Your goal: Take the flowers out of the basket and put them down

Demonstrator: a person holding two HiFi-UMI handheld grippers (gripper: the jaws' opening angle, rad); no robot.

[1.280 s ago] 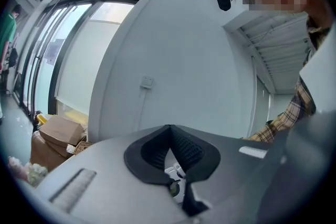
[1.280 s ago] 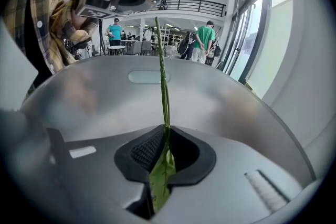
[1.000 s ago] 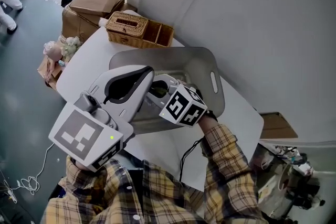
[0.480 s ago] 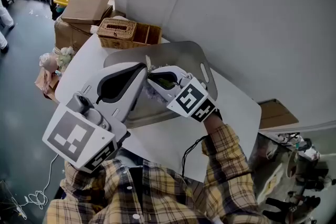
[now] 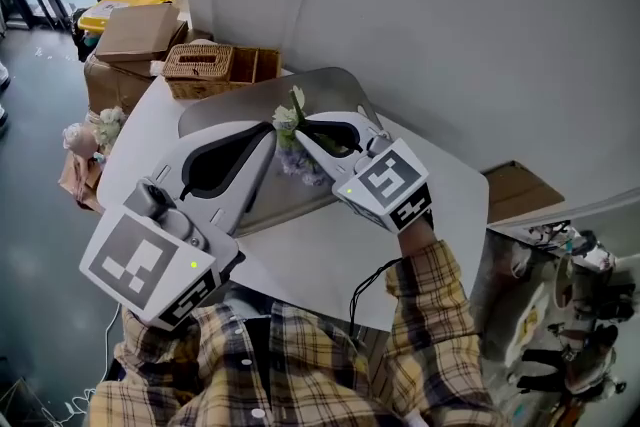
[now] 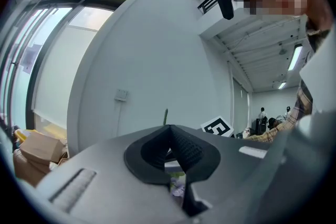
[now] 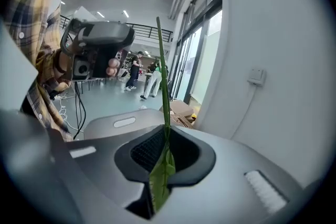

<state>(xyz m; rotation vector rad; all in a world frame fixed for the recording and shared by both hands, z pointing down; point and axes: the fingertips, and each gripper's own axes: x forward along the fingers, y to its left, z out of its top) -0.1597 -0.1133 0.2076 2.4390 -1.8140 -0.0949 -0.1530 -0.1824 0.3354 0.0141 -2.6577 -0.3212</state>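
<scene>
Left tongs: my left tongs [image 5: 268, 131] reach in from 7 o'clock, jaws closed tip to tip. I see nothing pinched there, only petals through the gap behind.
Flowers, place: the small bunch of pale cream and lilac flowers [image 5: 287, 119] on thin green stems sits where both tips meet. It is over the wide grey plastic basket [image 5: 345, 81] with slot handles, apparently lifted off its floor.
Right tongs: my right tongs [image 7: 164, 136] come from 4 o'clock, clamped on one green stem, with a leaf [image 7: 160, 178] hanging below the pads.
Step in hand: lifting the bunch out, I judge. Setting it down is not yet done.
Doing it well: grip firm but gentle, since the stem is thin. Raise it straight over the rim, then carry it toward 6 o'clock onto the bare white table [image 5: 300, 260]. The left tips can steady the heads.
Flowers, look: light and floppy, with cream heads on top and lilac sprigs drooping beneath. One straight stem stands upright.
</scene>
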